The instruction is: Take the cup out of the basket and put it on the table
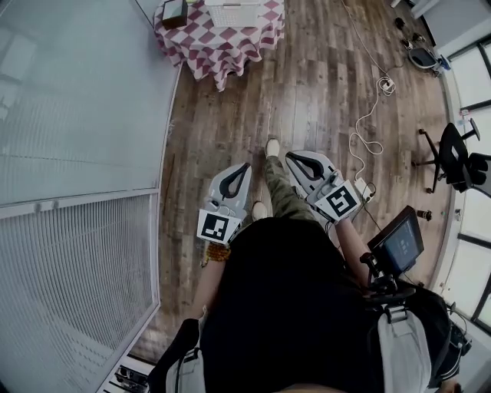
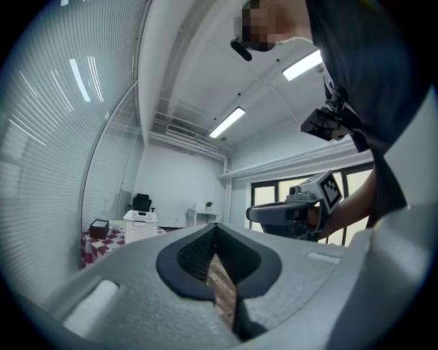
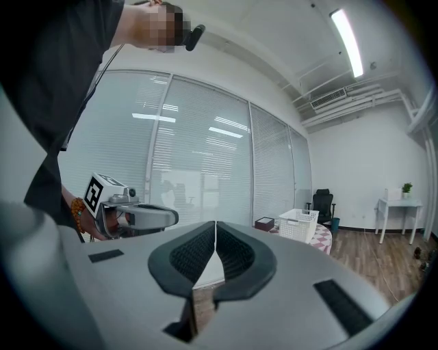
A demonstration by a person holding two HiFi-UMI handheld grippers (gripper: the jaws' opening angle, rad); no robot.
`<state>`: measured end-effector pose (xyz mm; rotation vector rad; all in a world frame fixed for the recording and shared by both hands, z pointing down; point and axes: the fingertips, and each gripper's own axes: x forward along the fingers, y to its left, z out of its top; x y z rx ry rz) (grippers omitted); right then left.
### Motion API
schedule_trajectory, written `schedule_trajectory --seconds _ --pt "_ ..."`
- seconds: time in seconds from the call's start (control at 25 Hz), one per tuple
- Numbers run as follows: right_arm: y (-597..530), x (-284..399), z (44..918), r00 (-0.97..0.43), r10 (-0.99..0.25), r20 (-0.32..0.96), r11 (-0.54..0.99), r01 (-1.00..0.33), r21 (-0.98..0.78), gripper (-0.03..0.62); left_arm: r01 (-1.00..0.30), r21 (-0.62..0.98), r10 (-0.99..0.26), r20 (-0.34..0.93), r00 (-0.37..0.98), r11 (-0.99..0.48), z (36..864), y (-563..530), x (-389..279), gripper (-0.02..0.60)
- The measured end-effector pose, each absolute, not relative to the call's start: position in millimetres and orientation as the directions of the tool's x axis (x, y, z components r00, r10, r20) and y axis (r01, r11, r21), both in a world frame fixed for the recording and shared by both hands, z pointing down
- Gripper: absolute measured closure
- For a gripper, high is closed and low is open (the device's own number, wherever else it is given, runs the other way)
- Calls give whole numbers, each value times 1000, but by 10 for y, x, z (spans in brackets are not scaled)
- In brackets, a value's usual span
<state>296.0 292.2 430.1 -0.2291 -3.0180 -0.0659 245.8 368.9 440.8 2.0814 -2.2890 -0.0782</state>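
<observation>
Distance governs the head view: the basket [image 1: 234, 14] sits on the checked table [image 1: 222, 46] straight ahead, well apart from the left gripper [image 1: 236, 173] and right gripper [image 1: 297, 161]; the left seems more nearly in line; no cup can be made out. Left gripper view: jaws together on nothing, basket ahead-left; right gripper view: jaws likewise closed and empty, basket ahead-right.

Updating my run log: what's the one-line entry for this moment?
stage: not yet at table | left claw: shut, empty | right claw: shut, empty | basket: on checkered table, far ahead | cup: not visible
</observation>
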Motion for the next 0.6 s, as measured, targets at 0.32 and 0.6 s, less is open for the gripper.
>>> schedule_trajectory --seconds 0.32,0.6 --pt "2238 2140 4289 -971 212 107 976 216 29 580 -982 69 -984 32 -176 178 4472 3149 1740 575" --pt "1370 1468 4166 -970 230 78 973 232 10 580 -984 57 -985 53 -166 169 4334 2267 1113 575"
